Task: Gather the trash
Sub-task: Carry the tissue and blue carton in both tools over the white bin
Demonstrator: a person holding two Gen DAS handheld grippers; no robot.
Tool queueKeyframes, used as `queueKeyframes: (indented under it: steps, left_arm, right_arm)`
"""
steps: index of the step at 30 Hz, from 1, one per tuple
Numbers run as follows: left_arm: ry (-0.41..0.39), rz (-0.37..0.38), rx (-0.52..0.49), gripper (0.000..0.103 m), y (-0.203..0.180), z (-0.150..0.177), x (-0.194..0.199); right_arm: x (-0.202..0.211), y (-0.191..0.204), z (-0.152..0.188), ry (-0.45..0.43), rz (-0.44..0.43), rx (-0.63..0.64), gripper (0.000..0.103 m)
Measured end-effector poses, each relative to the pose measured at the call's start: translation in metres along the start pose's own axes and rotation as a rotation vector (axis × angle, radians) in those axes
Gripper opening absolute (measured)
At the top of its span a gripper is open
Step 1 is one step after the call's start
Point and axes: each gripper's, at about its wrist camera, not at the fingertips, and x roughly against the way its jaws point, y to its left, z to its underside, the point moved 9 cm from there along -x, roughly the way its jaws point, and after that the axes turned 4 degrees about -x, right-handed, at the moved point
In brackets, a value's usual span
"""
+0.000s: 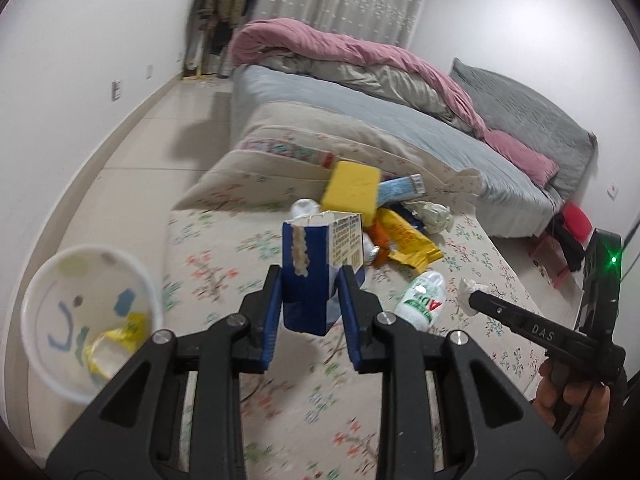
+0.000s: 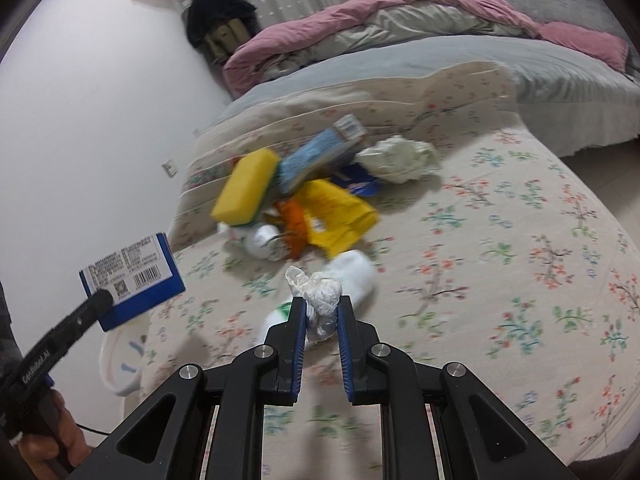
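The left hand-held gripper (image 1: 308,280) is clamped on an opened blue cardboard carton (image 1: 316,264), held above the floral mattress (image 1: 248,248). The right hand-held gripper (image 2: 322,312), nearly closed, pinches a crumpled white tissue (image 2: 322,296). A white plastic bin (image 1: 86,320) sits at eight o'clock of the carton, and a litter pile (image 1: 384,216) lies at one o'clock.

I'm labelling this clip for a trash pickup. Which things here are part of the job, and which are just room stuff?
Part of the job:
- blue carton in the left tongs
- crumpled tissue in the right tongs
- white bin
- white bottle
- yellow wrapper

Just lying about:
- pink duvet
- grey pillow
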Motion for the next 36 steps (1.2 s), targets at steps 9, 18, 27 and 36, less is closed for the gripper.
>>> queueKeyframes:
  steps: [9,18,27,36]
  left_arm:
    - [-0.015,-0.078,0.084,0.030,0.050,0.018,0.031]
    - [-0.037,-0.170,0.198,0.030,0.117,0.035,0.062]
    - [-0.012,-0.274,0.296,0.030,0.166,0.056,0.067]
    - [0.043,-0.317,0.328,0.031,0.188,0.068,0.049]
  right_arm:
    - [-0.018,0.062,0.017,0.045,-0.051,0.108,0.016]
    - [-0.039,0.131,0.042,0.097,-0.118,0.210,0.016]
    - [-0.064,0.187,0.061,0.146,-0.176,0.286,0.016]
    - [-0.090,0.216,0.077,0.199,-0.205,0.313,0.016]
